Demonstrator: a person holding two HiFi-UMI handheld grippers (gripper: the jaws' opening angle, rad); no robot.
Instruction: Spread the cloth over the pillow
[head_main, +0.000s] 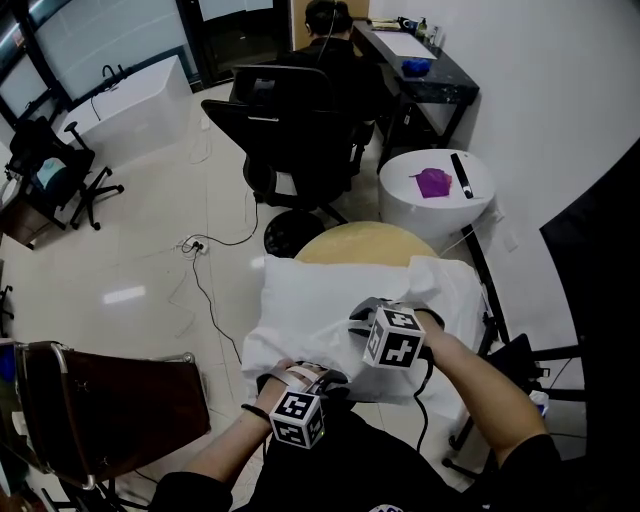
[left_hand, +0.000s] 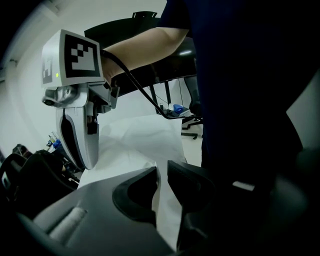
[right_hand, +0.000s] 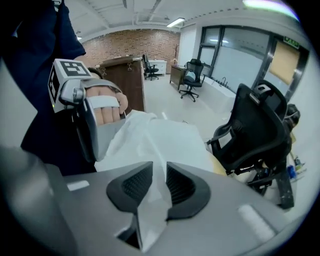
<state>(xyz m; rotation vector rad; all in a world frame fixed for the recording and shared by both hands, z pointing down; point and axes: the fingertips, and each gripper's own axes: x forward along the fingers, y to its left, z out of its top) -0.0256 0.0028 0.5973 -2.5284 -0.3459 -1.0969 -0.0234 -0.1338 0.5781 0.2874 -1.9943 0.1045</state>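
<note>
In the head view the white cloth (head_main: 440, 285) lies over the pillow (head_main: 288, 292) on a round wooden tabletop (head_main: 368, 240). Both are white, so we cannot trace where one ends and the other begins. The left tool (head_main: 325, 380) sits at the near edge and the right tool (head_main: 362, 318) a little farther in, over the middle. Behind stand a black office chair (head_main: 300, 130) and a small white round table (head_main: 480, 195) with a purple thing (head_main: 434, 182) on it. In the left gripper view the jaws stand narrow, with a thin fold of the cloth (left_hand: 161, 200) running down through the gap and nipped there. The right tool shows just beyond, above the sheet. In the right gripper view the jaws are closed on a bunched pleat of the cloth (right_hand: 152, 220), which runs away across the pillow toward the chair. We judge the cloth light, thin and limp. It will crease, sag and slide on the pillow rather than hold a shape, so it is best taken by an edge or corner with each tool and drawn taut. We can read no brand or label. The only print is the black-and-white square markers on the tool cubes, and a green sign high on the wall is too small to read.
</note>
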